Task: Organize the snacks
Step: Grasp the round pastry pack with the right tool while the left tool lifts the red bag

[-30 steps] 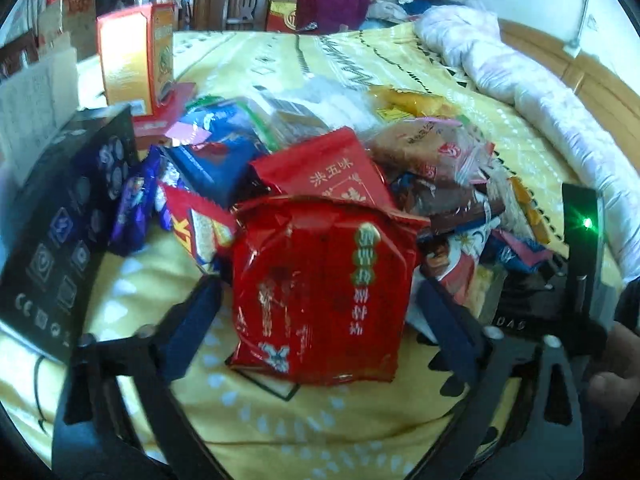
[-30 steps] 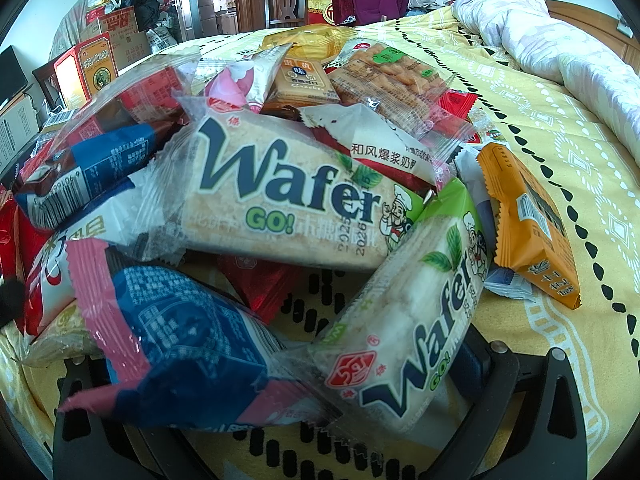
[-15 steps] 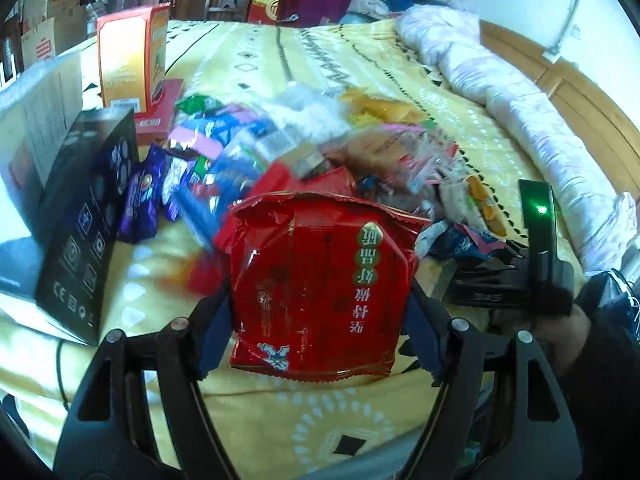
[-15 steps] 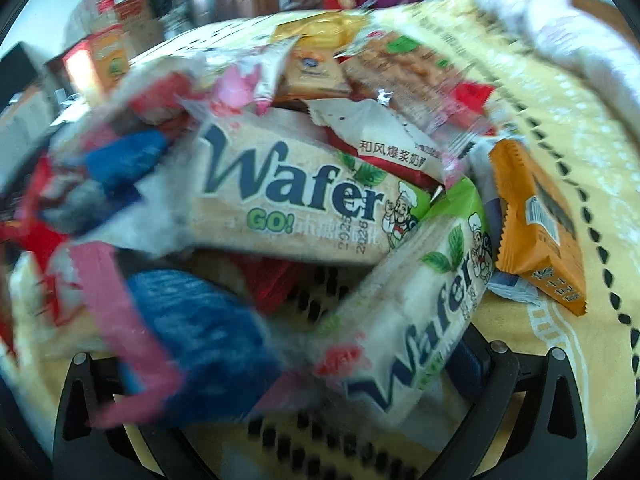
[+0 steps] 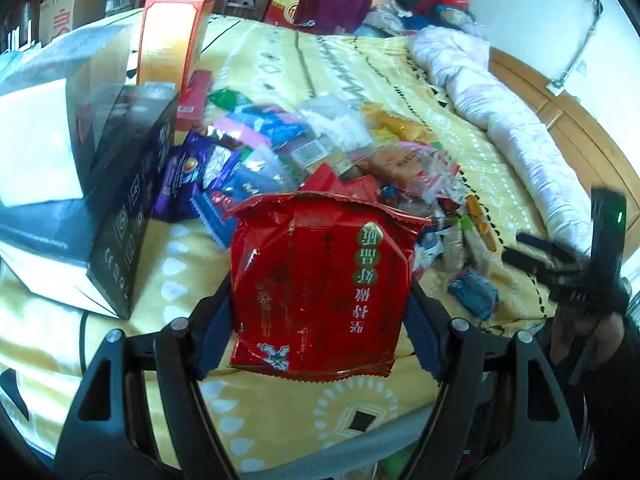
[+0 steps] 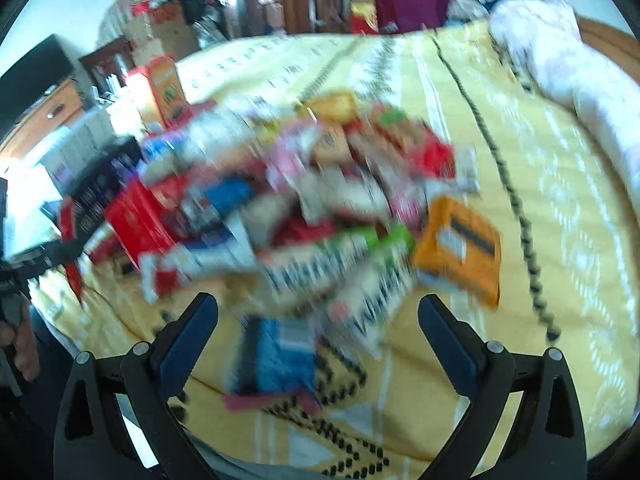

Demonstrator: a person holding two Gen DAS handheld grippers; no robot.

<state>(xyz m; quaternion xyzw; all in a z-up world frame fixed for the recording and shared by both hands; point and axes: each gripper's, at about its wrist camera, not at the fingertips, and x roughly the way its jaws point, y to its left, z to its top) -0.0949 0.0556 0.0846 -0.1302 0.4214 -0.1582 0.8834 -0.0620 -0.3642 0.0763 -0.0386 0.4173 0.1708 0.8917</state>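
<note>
My left tongs (image 5: 320, 312) clasp a red packet (image 5: 320, 288), a pad against each side, lifted clear of the yellow bedspread (image 5: 280, 412). My right tongs (image 6: 318, 328) gape with nothing between the pads; that view is blurred. Just beyond the packet lies the snack pile (image 5: 320, 160), spread across the bed's middle. A black box (image 5: 128, 220) crowds the pile's left edge, with an orange carton (image 5: 168, 44) standing farther back. An orange packet (image 6: 460, 248) lies at the pile's right. A rolled quilt (image 5: 520, 128) runs along the far right side.
</note>
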